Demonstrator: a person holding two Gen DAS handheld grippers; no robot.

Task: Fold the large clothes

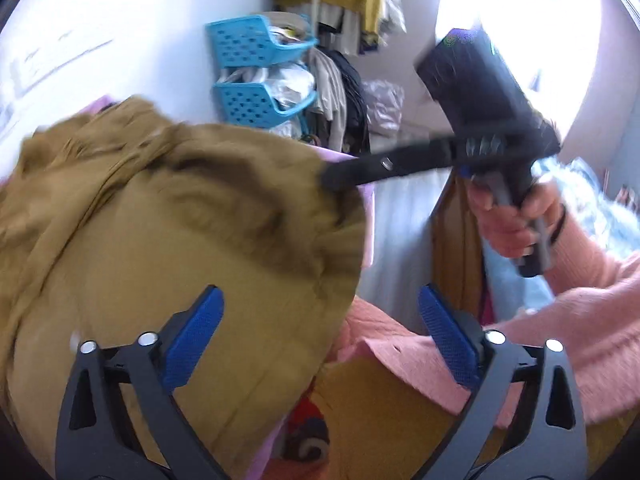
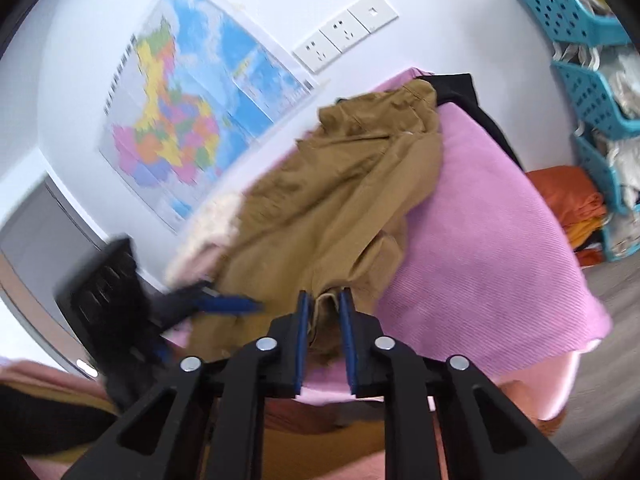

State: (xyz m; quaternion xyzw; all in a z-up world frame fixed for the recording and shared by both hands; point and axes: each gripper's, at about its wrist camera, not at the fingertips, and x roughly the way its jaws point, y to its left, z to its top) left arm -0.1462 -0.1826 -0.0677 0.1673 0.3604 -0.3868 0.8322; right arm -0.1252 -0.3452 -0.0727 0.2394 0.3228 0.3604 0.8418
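Mustard-brown garment, a large rumpled piece, lies sprawled across the pink cover of the tabletop, its far end near the wall under the map. My right gripper has its fingers pinched on a bunched edge of the cloth at the near side; the fabric sits gathered between the blue pads. In the left wrist view that same gripper reaches in from the right, its tip touching the garment's edge, with my hand in a pink sleeve around its handle. My left gripper is spread wide and grasps nothing; its left finger hangs over the brown cloth, though the blur leaves me unsure whether it touches. Blue baskets stand stacked against the wall beyond, beside hanging clothes.
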